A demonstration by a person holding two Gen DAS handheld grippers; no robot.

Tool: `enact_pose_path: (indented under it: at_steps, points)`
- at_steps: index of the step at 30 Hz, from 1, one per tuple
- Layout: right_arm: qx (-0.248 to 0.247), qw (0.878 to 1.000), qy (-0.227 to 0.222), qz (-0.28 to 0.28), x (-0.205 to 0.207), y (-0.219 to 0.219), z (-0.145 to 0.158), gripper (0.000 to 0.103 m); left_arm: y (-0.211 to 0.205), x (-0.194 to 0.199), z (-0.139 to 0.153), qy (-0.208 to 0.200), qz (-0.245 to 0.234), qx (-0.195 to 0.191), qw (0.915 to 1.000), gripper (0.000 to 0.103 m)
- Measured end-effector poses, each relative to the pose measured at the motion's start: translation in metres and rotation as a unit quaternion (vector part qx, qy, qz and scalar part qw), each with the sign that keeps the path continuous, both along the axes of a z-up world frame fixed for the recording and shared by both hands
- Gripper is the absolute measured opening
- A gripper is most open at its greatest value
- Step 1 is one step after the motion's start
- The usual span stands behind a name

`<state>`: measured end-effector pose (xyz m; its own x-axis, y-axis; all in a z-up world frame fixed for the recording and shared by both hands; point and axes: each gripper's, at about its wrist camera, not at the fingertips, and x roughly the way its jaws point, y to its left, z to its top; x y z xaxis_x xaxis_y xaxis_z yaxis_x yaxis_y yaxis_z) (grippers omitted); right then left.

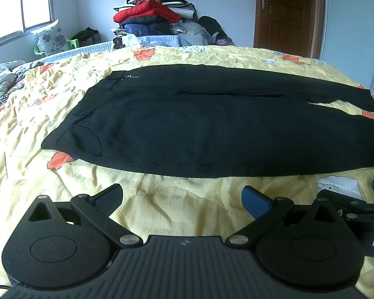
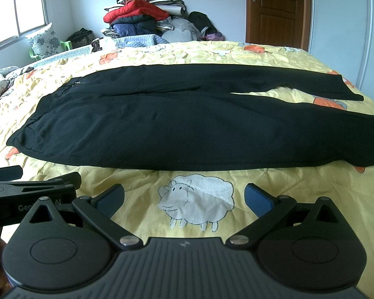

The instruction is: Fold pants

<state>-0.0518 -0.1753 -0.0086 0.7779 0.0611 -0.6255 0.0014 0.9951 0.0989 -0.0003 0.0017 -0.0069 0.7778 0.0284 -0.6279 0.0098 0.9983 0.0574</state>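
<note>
So the black pants point(image 1: 199, 124) are laid out flat across the middle of the bed, on top of a yellow quilt point(image 1: 174, 204) with orange patches and a cartoon sheep point(image 2: 195, 204) printed on it. Waistband is toward the left, by the pocket and the little zipper pull point(image 1: 131, 76), and both legs run off to the right with a thin wedge of yellow showing between them near the cuffs. Pretty smooth, no fold in them that either view shows, so the folding looks like it hasn't started: everything is left to do, probably one leg over the other and then the length doubled up.

The left gripper point(image 1: 182, 198) sits just short of the near edge of the pants, fingers spread wide with nothing between them. The right gripper point(image 2: 184, 196) is the same deal, wide apart and empty, hanging over the sheep. Neither one touches the fabric.

Further back there's a big pile of clothes point(image 1: 157, 17) against the wall, a floral pillow point(image 1: 51, 37) under the window and a wooden door point(image 1: 285, 12) on the right
</note>
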Motion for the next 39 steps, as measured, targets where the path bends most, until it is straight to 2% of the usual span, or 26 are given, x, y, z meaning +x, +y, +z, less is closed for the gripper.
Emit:
enact_pose_path:
  at_steps: [17,21,24,28,31,35,39]
  points:
    - [0.0,1.0,-0.002,0.014,0.0,0.002,-0.001,0.103,0.004,-0.001,0.001,-0.008,-0.007,-0.006,0.9999,0.103]
    - [-0.003,0.996,-0.051,0.071,0.006,0.004,0.017,0.103,0.014,0.001,0.012,-0.041,-0.006,-0.003,0.9992,0.103]
    - [-0.033,0.986,-0.101,0.129,0.019,0.011,0.037,0.103,0.027,0.006,0.023,-0.061,0.008,-0.004,0.9981,0.103]
    - [-0.073,0.972,-0.123,0.187,0.057,0.023,0.061,0.103,0.051,0.021,0.034,-0.067,0.032,-0.032,0.9967,0.103]
    - [-0.096,0.963,-0.094,0.234,0.103,0.033,0.064,0.103,0.063,0.037,0.038,-0.066,0.046,-0.046,0.9957,0.103]
    - [-0.068,0.954,-0.063,0.284,0.166,0.039,0.061,0.103,0.076,0.057,0.041,-0.066,0.059,-0.044,0.9951,0.103]
    - [-0.006,0.936,-0.093,0.338,0.221,0.043,0.067,0.103,0.085,0.08,0.04,-0.064,0.068,-0.031,0.9952,0.103]
